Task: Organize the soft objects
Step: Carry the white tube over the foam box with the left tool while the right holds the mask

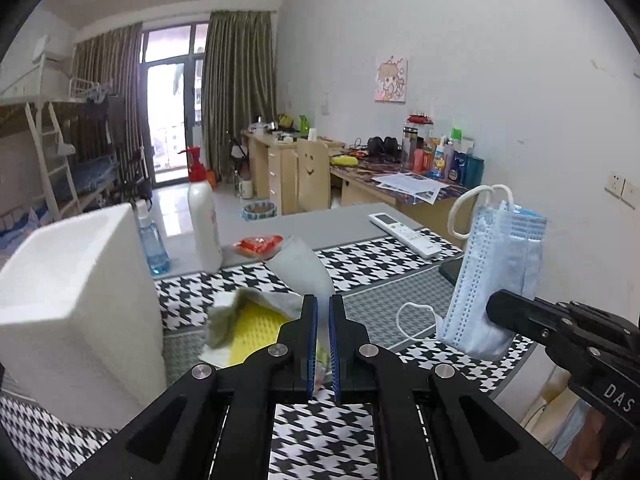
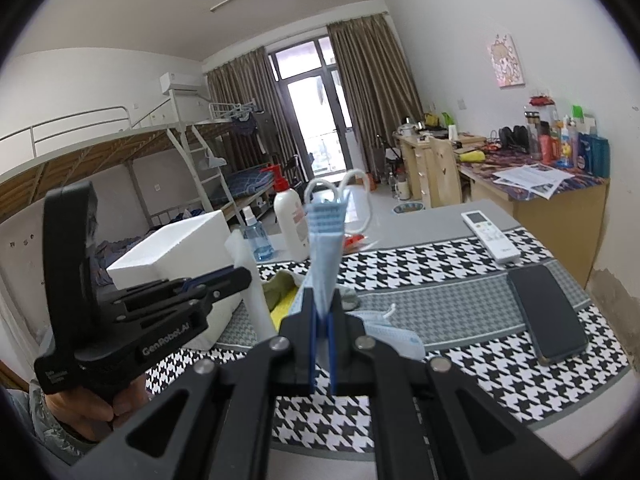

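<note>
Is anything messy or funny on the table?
Yes. A yellow cloth lies crumpled beside the white foam box, and one blue mask lies rumpled on the mat. The right tool holds a bunch of masks up in the air.

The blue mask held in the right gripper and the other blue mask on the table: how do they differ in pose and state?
The held mask is lifted off the table, while the lying mask rests on the houndstooth mat. The held mask stands upright and folded, its ear loops on top; the lying mask is flat and crumpled. The right gripper has its jaws closed on the held mask; nothing grips the lying mask. Both are light blue with white loops.
</note>
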Demonstrator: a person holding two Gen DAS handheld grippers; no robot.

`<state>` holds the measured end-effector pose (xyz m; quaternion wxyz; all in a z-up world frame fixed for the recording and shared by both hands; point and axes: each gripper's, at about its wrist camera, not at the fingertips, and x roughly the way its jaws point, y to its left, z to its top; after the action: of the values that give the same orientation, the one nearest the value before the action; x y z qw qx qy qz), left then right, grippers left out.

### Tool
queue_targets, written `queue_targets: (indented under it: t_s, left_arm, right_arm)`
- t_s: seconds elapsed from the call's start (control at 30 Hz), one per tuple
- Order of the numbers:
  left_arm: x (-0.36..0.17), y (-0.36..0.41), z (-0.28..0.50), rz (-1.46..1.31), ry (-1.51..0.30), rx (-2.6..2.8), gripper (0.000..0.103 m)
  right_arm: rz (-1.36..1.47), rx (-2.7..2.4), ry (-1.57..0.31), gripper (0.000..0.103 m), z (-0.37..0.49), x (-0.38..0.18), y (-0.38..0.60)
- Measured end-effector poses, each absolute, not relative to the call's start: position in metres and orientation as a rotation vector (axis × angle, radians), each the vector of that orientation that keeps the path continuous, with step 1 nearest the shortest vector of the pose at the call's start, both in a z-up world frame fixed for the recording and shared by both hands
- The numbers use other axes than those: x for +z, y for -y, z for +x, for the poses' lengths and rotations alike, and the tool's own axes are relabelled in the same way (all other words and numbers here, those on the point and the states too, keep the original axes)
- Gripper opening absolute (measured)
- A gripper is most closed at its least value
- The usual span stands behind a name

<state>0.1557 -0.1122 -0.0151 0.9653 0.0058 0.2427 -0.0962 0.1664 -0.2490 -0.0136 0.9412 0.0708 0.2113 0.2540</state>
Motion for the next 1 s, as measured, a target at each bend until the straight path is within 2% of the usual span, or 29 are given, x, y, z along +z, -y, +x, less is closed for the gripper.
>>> queue_targets:
  t_s: [1.0]
  left_arm:
    - [0.022,0.062,0.141,0.080,-0.364,-0.151,0.006]
  right_arm:
    - [0.040,0.479,-0.378,0.007,0.176,0.012,0.188]
